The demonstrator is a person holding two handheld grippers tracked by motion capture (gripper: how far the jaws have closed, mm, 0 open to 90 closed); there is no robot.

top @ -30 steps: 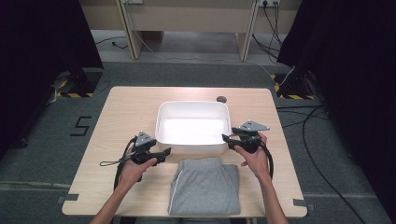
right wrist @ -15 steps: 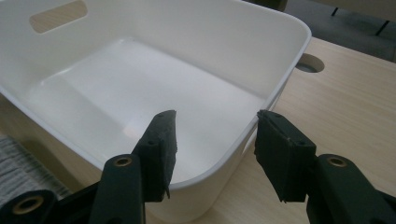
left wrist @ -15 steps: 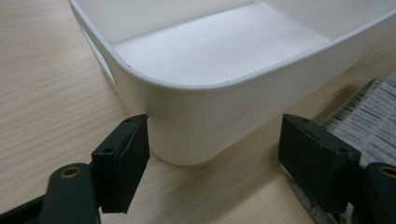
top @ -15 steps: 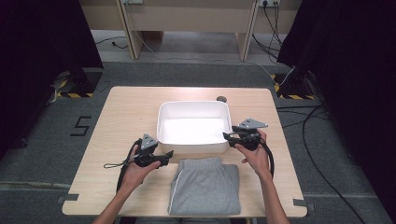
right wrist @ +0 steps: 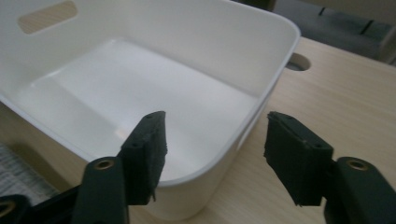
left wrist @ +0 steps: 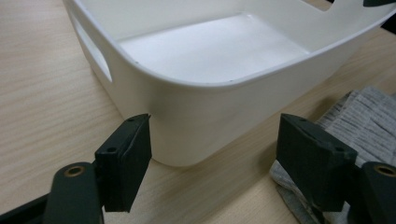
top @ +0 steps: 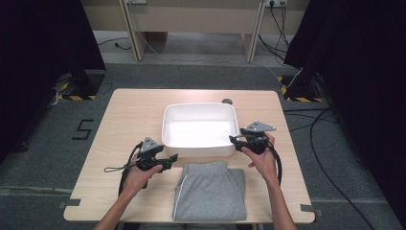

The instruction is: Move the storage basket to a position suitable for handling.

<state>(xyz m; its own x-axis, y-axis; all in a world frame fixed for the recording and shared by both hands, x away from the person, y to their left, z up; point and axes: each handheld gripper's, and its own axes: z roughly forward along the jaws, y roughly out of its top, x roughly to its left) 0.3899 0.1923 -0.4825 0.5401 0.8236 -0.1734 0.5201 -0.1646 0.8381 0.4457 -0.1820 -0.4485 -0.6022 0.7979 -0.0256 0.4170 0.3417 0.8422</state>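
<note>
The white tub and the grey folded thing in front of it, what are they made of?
The white rectangular tub looks like moulded plastic: smooth, slightly glossy walls, rounded corners and a cut-out handle slot. The grey folded garment looks like soft knit fabric, probably cotton jersey: the left gripper view shows a fine ribbed, heathered weave. The table seems pale wood or wood-look laminate, with visible grain.

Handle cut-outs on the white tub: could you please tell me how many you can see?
2: one in an end wall of the white tub, one opposite.
</note>
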